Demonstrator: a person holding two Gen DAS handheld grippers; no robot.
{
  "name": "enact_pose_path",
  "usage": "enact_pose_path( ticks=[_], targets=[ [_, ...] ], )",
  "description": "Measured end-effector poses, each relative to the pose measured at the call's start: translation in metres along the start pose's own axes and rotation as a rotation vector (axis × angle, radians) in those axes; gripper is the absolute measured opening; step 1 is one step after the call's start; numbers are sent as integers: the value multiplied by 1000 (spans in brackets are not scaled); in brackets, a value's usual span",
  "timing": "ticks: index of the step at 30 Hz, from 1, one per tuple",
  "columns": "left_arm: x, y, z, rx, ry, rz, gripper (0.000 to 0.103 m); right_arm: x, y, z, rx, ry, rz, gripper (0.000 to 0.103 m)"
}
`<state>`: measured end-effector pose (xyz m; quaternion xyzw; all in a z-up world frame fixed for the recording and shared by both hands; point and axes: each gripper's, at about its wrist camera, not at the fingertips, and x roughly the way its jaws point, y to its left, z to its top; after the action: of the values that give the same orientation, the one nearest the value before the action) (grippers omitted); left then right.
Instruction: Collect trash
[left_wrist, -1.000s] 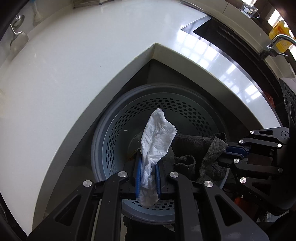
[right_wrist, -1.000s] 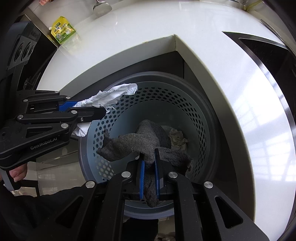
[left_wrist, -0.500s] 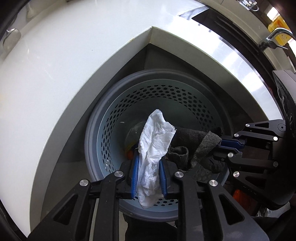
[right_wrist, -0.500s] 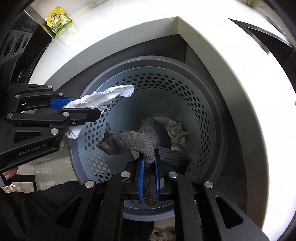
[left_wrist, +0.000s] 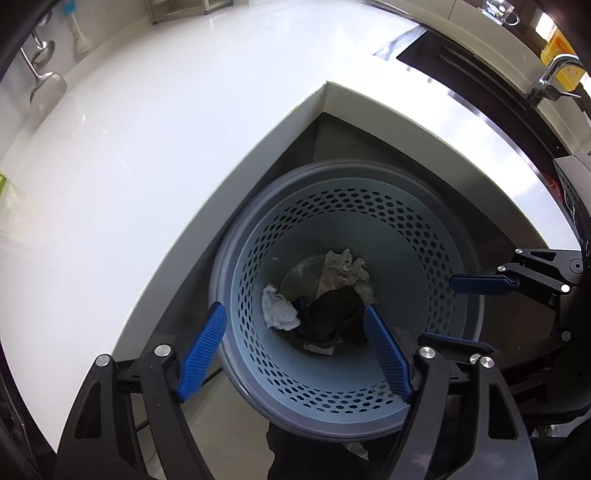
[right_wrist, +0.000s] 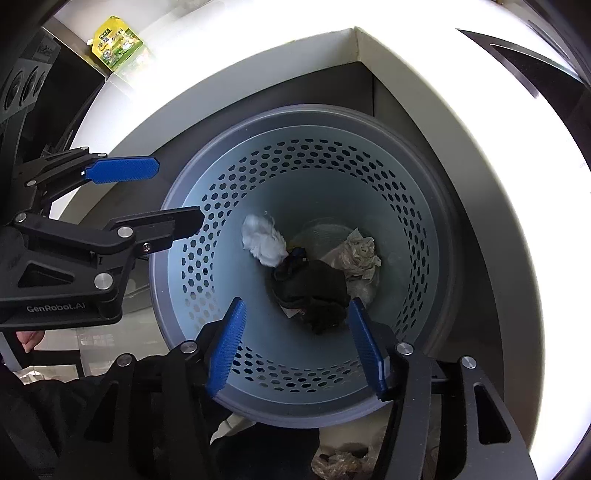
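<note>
A grey perforated trash bin (left_wrist: 424, 229) (right_wrist: 413, 206) stands on the floor in the inner corner of a white counter. At its bottom lie a white crumpled tissue (left_wrist: 279, 309) (right_wrist: 263, 239), a dark grey cloth (left_wrist: 334, 310) (right_wrist: 314, 291) and a beige crumpled paper (left_wrist: 345, 264) (right_wrist: 357, 253). My left gripper (left_wrist: 295, 354) is open and empty above the bin's near rim; it shows at the left in the right wrist view (right_wrist: 151, 199). My right gripper (right_wrist: 295, 350) is open and empty above the bin; it shows at the right in the left wrist view (left_wrist: 469, 314).
The white counter (left_wrist: 129, 147) wraps around the bin on two sides. A sink with a tap (left_wrist: 546, 77) is at the far right. A ladle (left_wrist: 42, 81) hangs at the far left. A yellow-green packet (right_wrist: 116, 44) lies on the counter. More crumpled trash (right_wrist: 340, 461) lies on the floor.
Both grippers have opened. The white tissue has dropped from the left gripper and the dark cloth from the right gripper; both now lie at the bottom of the bin.
</note>
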<state>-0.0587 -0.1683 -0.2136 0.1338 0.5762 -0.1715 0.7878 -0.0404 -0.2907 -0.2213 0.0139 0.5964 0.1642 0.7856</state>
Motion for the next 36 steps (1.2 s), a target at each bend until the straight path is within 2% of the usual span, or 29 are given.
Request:
enact_pose_path(
  ticks=[4, 9, 14, 21, 29, 36],
  targets=[
    [-16, 8, -3, -18, -33, 13, 87, -21, 0, -2, 40, -30, -6, 63],
    [-33, 17, -3, -37, -37, -14, 93, -53, -3, -9, 70, -82, -29, 64],
    [-48, 16, -3, -46, -56, -8, 96, -77, 2, -10, 71, -109, -57, 67],
    [-77, 21, -2, -78, -97, -14, 96, -100, 12, -13, 17, -138, -105, 70],
    [-103, 21, -1, -85, -145, -20, 96, -111, 10, -15, 31, -168, -103, 70],
    [-115, 24, -1, -104, -151, -27, 96, -113, 12, -17, 29, -174, -103, 70]
  ],
)
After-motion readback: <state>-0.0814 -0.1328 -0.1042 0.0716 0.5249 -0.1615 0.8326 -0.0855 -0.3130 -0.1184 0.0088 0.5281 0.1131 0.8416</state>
